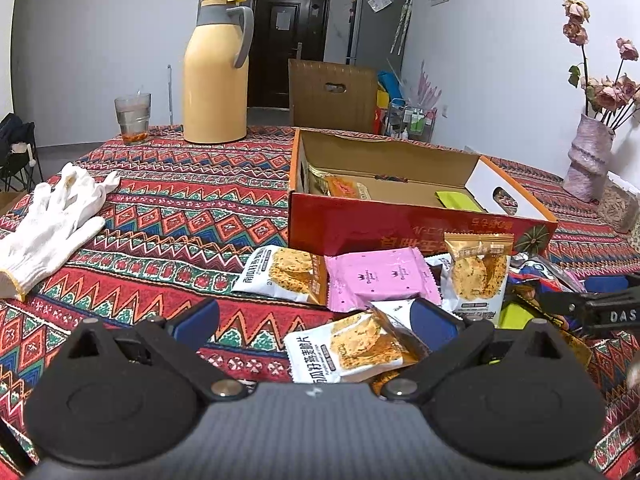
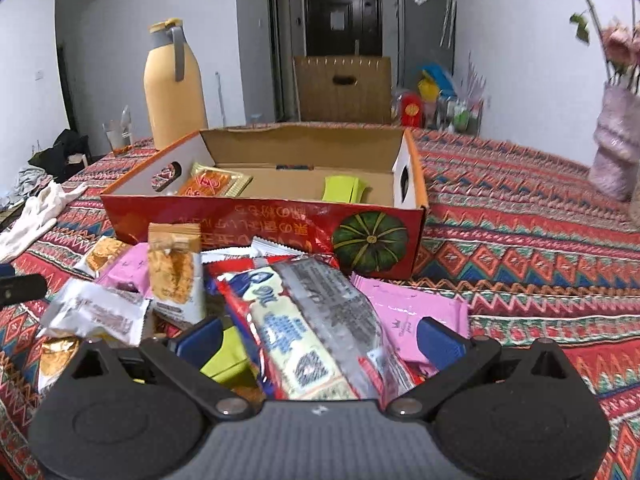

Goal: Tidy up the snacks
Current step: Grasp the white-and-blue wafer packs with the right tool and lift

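Snack pile ahead of the box [image 2: 256,216] — both tongs spread wide, holding nothing.
Right tongs [image 2: 320,336] straddle the long wrapped pack [image 2: 316,320]; left tongs [image 1: 316,316] frame an oat-crisp packet [image 1: 352,346] on the desk [image 1: 180,208] — pinch mid-pack, lift clear, drop inside.

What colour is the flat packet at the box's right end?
Lime green packet, lying inside the box; clearest in the right wrist view.
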`<state>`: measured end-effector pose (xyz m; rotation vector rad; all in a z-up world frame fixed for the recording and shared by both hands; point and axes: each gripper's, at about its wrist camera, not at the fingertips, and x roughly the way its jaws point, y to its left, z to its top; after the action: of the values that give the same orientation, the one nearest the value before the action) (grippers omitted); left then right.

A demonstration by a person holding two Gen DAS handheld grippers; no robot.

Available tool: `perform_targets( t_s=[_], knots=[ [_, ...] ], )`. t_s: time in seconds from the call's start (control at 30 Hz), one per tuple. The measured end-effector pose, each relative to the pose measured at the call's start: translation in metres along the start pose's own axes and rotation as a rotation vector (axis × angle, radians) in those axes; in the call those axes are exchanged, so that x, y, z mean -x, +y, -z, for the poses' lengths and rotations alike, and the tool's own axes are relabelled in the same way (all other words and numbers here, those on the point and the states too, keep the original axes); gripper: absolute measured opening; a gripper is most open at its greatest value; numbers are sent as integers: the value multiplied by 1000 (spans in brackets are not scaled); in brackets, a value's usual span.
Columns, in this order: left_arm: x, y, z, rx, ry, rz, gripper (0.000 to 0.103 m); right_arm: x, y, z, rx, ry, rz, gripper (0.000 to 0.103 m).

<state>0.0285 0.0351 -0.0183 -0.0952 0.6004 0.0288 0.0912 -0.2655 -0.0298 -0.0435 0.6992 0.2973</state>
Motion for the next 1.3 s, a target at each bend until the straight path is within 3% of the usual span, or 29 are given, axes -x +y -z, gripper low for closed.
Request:
perform_targets(
  t_s=[0.17, 0.37, 0.43, 0.53, 0.63, 1.07, 1.3],
  knots=[
    [-2, 1, 0, 1, 8, -2, 103, -12, -2, -5, -3, 21, -29, 101],
    [-3, 1, 1, 4, 10, -2, 103, -22, -4, -4, -15, 43, -51, 86],
    [-3, 1, 1, 4, 11, -2, 103, -20, -3, -4, -8, 37, -56, 73],
    [-3, 1, 1, 3, 12, -2, 103, -15, -2, -3, -5, 28, -68, 62],
    [-2, 1, 1, 4, 13, -3, 103, -10, 1, -2, 8, 13, -64, 59],
    [-2, -7, -1, -23, 7, 12, 103, 52, 10, 16, -50, -235, 49, 59],
    [-3, -27, -4, -98, -4, 47, 103, 55, 9, 27, -86, -241, 47, 59]
  ],
)
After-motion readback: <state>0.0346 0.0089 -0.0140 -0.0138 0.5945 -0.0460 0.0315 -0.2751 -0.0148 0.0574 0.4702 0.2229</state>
